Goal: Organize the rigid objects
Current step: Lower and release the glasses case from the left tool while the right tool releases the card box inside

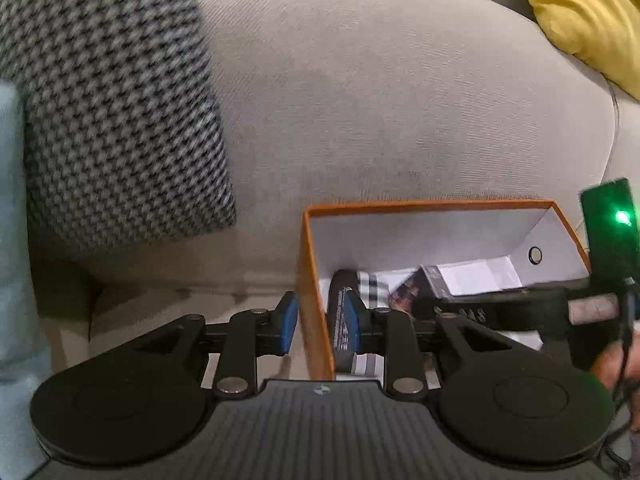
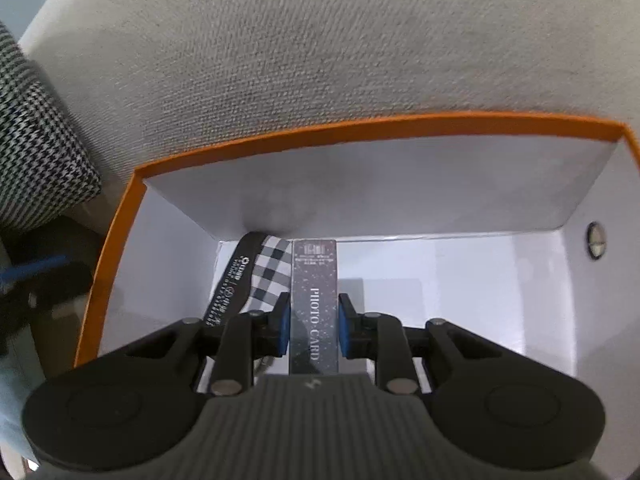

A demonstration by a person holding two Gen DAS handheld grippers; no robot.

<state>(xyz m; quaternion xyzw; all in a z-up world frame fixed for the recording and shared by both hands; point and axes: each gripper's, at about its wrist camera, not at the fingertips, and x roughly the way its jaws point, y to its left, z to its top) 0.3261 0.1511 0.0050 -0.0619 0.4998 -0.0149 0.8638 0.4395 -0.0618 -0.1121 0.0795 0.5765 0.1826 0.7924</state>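
An orange box (image 2: pixel 360 124) with white inner walls sits on a beige sofa. My right gripper (image 2: pixel 314 328) is shut on a dark, sparkly box labelled PHOTO CARD (image 2: pixel 314 272), held upright inside the orange box. A checked item with a black printed band (image 2: pixel 268 268) lies on the box floor at the left. In the left wrist view my left gripper (image 1: pixel 320 324) stands open above the left wall of the orange box (image 1: pixel 316 320). That wall shows in the gap, and the pads press on nothing. The checked item (image 1: pixel 372 284) lies just past its right finger.
A houndstooth cushion (image 1: pixel 112 120) leans on the sofa back (image 1: pixel 380 100) left of the box. A yellow cushion (image 1: pixel 580 12) lies at the far right. Pale blue fabric (image 1: pixel 12 240) fills the left edge. A black unit with a green light (image 1: pixel 608 232) and a hand (image 1: pixel 616 364) are at the right.
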